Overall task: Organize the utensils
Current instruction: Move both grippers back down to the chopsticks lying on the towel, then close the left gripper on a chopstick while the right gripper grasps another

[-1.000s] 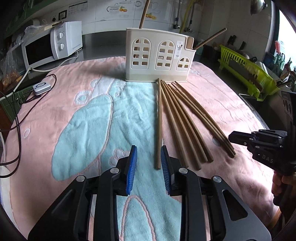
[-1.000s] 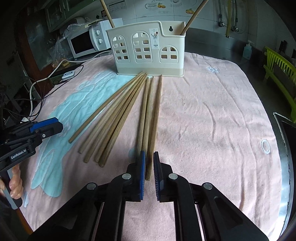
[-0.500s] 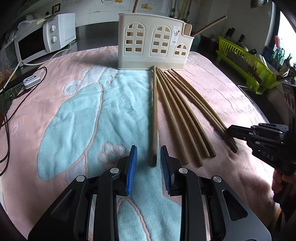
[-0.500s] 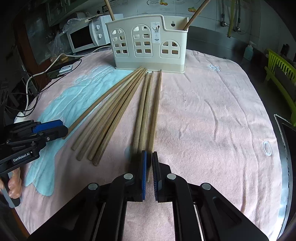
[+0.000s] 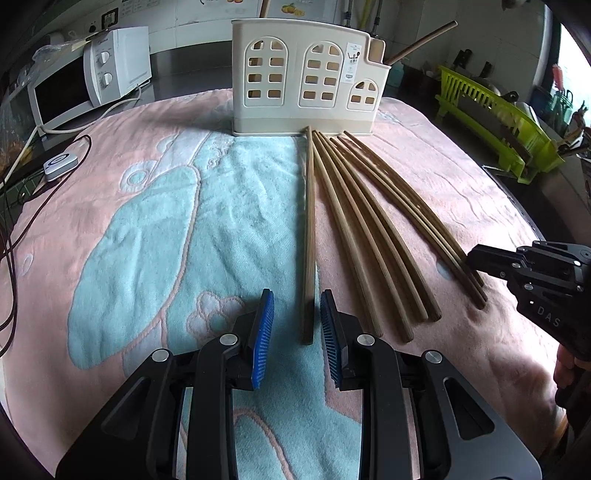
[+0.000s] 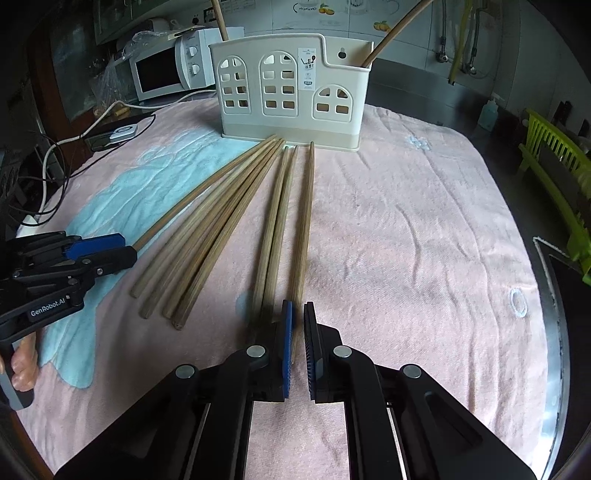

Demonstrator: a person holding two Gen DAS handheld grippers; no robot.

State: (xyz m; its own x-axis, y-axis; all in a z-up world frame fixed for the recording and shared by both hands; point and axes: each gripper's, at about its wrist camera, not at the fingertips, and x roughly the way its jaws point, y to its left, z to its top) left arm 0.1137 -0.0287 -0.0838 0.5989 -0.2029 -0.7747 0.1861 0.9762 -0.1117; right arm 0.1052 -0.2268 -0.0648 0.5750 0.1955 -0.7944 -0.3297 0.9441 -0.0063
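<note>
Several wooden chopsticks lie fanned on a pink and blue towel (image 5: 147, 229) in front of a cream utensil holder (image 5: 306, 74) (image 6: 288, 88). Two more chopsticks (image 6: 399, 26) stand in the holder. My left gripper (image 5: 297, 321) (image 6: 110, 247) is open, low over the towel. The near end of the leftmost chopstick (image 5: 309, 229) lies between its blue pads (image 5: 263, 332), apart from both. My right gripper (image 6: 297, 325) (image 5: 471, 258) is shut on the near end of the rightmost chopstick (image 6: 304, 221), which still rests on the towel.
A white microwave (image 5: 88, 85) and cables (image 5: 11, 206) sit at the far left. A green dish rack (image 5: 498, 110) stands to the right, past the table's edge. A person's hand (image 6: 22, 365) holds the left gripper's handle.
The left gripper has moved forward and down, so the leftmost chopstick's end now lies between its pads. The right gripper has stayed in place, with its pads drawn slightly closer.
</note>
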